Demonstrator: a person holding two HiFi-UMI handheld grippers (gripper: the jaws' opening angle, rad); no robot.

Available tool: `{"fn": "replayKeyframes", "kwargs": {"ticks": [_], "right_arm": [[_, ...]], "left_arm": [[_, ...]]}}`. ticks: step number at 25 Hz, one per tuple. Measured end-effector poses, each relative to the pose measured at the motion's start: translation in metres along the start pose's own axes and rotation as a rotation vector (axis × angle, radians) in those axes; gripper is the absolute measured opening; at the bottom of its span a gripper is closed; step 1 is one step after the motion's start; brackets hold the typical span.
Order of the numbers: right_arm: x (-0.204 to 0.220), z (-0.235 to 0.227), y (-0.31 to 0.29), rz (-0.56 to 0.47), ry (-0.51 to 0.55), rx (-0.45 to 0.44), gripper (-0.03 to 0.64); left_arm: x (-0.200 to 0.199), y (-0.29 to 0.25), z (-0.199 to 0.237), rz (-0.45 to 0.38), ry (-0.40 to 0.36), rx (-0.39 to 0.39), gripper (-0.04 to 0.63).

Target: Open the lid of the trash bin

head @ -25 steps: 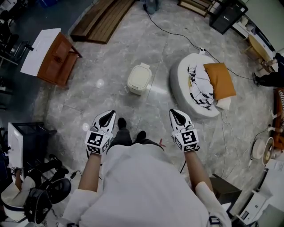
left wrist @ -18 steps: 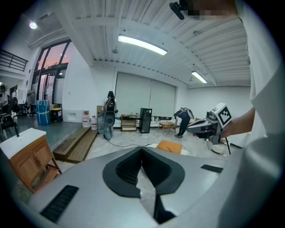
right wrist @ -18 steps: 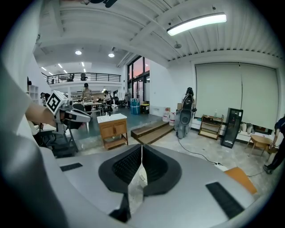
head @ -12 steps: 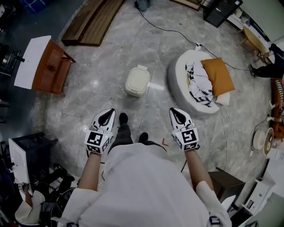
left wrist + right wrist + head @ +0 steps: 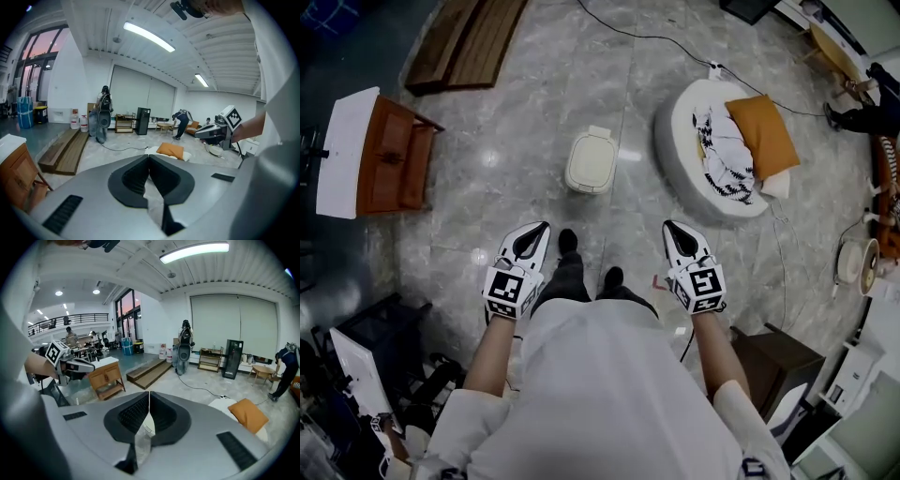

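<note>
A white top (image 5: 609, 394) with pushed-up sleeves (image 5: 461, 420), dark trousers (image 5: 566, 283), black shoes (image 5: 567, 240). The left gripper (image 5: 542, 229) and right gripper (image 5: 670, 229) are white shells with black insets — each carrying a black-and-white marker cube (image 5: 508, 292).

Nothing readable here, folks

Closest thing to print is the black-and-white square patterns on the left gripper (image 5: 542, 228) and right gripper (image 5: 668, 227), mid-frame. No letters or numbers on them.

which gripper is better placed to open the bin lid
Left, probably: the trash bin sits ahead, slightly nearer the left gripper than the right gripper. Both are shut, empty, and well short of it.
</note>
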State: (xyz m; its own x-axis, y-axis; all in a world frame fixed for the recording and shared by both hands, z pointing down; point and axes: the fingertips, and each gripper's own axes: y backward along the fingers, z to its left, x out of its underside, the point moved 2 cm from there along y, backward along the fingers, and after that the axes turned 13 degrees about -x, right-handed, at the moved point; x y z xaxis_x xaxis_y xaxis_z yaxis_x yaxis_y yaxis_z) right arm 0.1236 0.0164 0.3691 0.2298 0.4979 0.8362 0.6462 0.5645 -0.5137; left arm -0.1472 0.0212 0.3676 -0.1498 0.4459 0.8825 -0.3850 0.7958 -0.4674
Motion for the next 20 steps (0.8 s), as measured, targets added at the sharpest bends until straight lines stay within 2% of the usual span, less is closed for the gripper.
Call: {"fn": "replayKeyframes", "kwargs": {"ticks": [6, 11, 16, 20], "right_arm": [[0.005, 0.002, -0.030, 0.040, -0.059, 0.038, 0.032], [0.016, -0.005, -0.049, 0.068, -0.093, 0.107, 0.032], [0.031, -0.012, -0.071, 0.105, -0.120, 0.120, 0.032], [0.041, -0.003, -0.083, 0.146, -0.131, 0.102, 0.032]], "left_arm": [[0.012, -0.033, 0.022, 0.053, -0.065, 0.086, 0.018], [0.028, -0.057, 0.031, 0.102, -0.080, 0.160, 0.017], [0.047, -0.087, 0.033, 0.125, -0.126, 0.193, 0.018], [0.061, -0.098, 0.030, 0.153, -0.098, 0.216, 0.018]]}}
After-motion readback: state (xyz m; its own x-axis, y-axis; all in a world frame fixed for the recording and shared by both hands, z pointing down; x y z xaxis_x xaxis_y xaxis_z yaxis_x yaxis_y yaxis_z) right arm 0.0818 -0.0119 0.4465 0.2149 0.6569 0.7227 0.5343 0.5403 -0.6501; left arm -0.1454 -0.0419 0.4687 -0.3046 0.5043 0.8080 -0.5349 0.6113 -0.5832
